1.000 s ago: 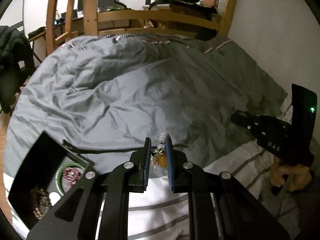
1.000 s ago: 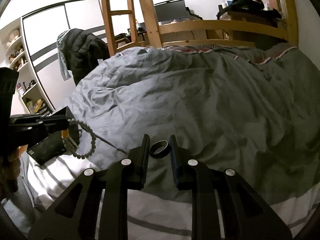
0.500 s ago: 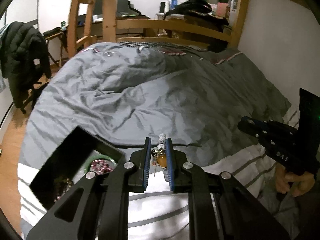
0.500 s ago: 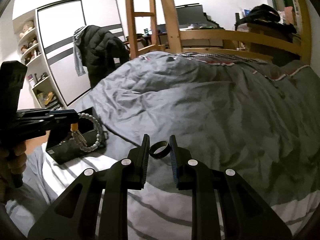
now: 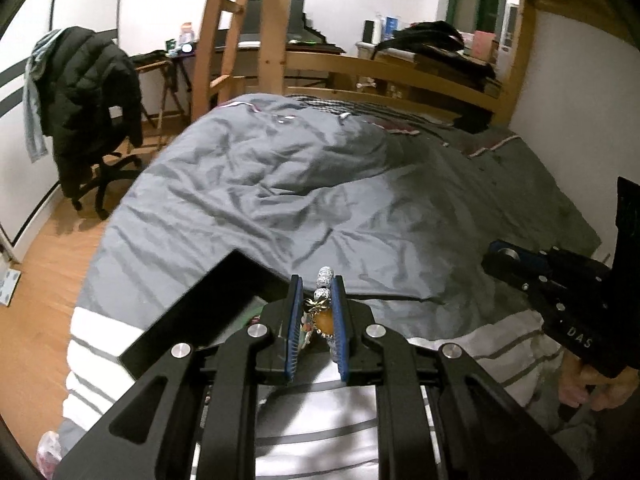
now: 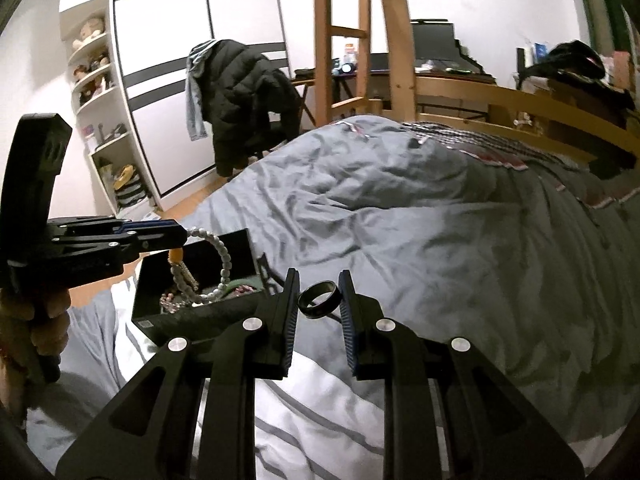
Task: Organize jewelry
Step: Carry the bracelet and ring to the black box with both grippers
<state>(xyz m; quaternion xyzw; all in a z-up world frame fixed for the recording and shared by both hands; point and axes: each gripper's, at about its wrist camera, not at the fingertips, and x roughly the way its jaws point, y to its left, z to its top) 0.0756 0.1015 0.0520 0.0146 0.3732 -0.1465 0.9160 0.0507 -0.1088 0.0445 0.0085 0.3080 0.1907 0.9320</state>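
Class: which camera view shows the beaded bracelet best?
The right wrist view: the beaded bracelet hangs as a full loop from the left gripper. The left wrist view shows only a few beads between that gripper's fingers.

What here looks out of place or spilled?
Nothing is spilled. The left gripper holds a beaded bracelet dangling over the open black box on the bed; the right gripper pinches a dark ring.

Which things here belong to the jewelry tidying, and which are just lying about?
Part of the job:
- beaded bracelet, in the left gripper
- dark ring, in the right gripper
- black jewelry box

Just lying about:
- grey duvet
- black jacket on the chair
- wooden ladder
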